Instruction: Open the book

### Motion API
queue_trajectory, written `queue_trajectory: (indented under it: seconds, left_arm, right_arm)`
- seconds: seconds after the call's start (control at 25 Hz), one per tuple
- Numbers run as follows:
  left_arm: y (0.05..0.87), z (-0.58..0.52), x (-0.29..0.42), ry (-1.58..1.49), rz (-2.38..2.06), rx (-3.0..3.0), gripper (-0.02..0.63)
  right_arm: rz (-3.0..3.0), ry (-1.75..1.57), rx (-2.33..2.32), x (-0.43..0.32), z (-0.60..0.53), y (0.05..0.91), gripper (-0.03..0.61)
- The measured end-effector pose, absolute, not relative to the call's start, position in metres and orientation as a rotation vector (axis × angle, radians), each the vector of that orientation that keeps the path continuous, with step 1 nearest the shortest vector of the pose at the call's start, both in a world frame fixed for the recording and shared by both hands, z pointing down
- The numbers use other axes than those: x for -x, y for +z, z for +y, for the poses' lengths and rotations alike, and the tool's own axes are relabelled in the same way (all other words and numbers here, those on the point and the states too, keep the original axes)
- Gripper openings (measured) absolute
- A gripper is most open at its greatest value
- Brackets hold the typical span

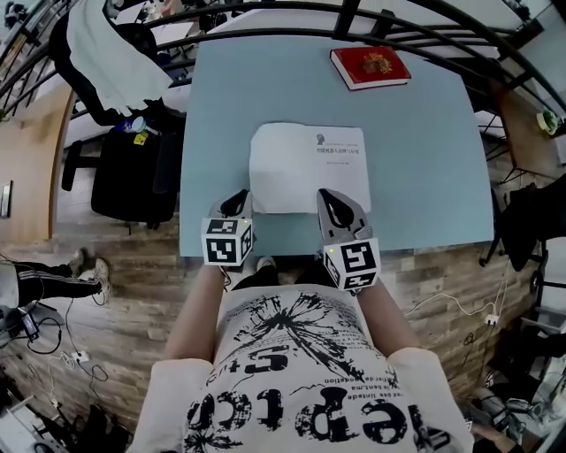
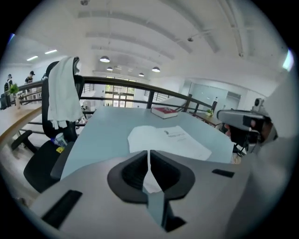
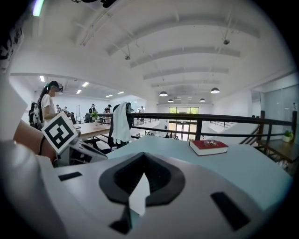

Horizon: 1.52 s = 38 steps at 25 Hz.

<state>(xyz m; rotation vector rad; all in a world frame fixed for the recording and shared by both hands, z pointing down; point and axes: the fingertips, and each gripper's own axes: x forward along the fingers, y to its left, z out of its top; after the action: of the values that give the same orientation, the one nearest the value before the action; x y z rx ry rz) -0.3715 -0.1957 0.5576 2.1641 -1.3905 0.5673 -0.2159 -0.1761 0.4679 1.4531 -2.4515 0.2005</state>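
A white book (image 1: 309,164) lies open on the light-blue table (image 1: 424,177), showing a white page with small print at its upper right; its left part bulges a little. It also shows ahead in the left gripper view, white book (image 2: 170,140). My left gripper (image 1: 237,202) hovers at the book's near left corner, jaws together (image 2: 149,151) with nothing seen held. At the near right corner my right gripper (image 1: 329,196) is also shut (image 3: 143,156), white page showing below the jaws. A closed red book (image 1: 370,66) lies at the table's far right.
An office chair (image 1: 124,168) draped with black and white clothing (image 1: 106,53) stands left of the table. A dark railing (image 1: 442,22) runs behind the table's far edge. The table's near edge (image 1: 292,250) is just under both grippers. Cables lie on the wood floor.
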Motion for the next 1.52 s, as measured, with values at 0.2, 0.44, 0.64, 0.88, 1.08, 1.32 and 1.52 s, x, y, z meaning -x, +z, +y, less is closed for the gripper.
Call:
queue_trajectory:
  seconds: [0.2,0.44,0.64,0.88,1.08,1.32,1.52]
  left_arm:
    - [0.487,-0.209,0.347,0.41,-1.422,-2.317,0.02]
    - [0.402,-0.218,0.317,0.274,-1.497,-2.539,0.018]
    - [0.357,-0.219,0.293,0.224,-1.535,-2.675,0.018]
    - [0.344,-0.222,0.27,0.175,-1.496,-2.705,0.018]
    - [0.345,-0.226,0.257,0.167,-1.473,-2.704,0.018]
    - [0.35,-0.228,0.249,0.217,-1.474,-2.694,0.018]
    - [0.351,-0.228,0.248,0.189,-1.478,-2.679,0.018]
  right_arm:
    - [-2.529,0.173,-1.446,0.208,-0.183,0.44,0.009]
    - [-2.58,0.075,-1.459,0.186,-0.194,0.405,0.009]
    - [-2.601,0.005,-1.529,0.16,-0.204,0.382,0.008]
    - [-2.625,-0.007,-1.52,0.141,-0.214,0.371,0.008]
    - [-2.622,-0.008,-1.499,0.13,-0.218,0.371,0.008]
    - [-2.612,0.001,-1.495,0.123,-0.221,0.373,0.008]
    - [-2.612,0.0,-1.479,0.122,-0.221,0.374,0.008]
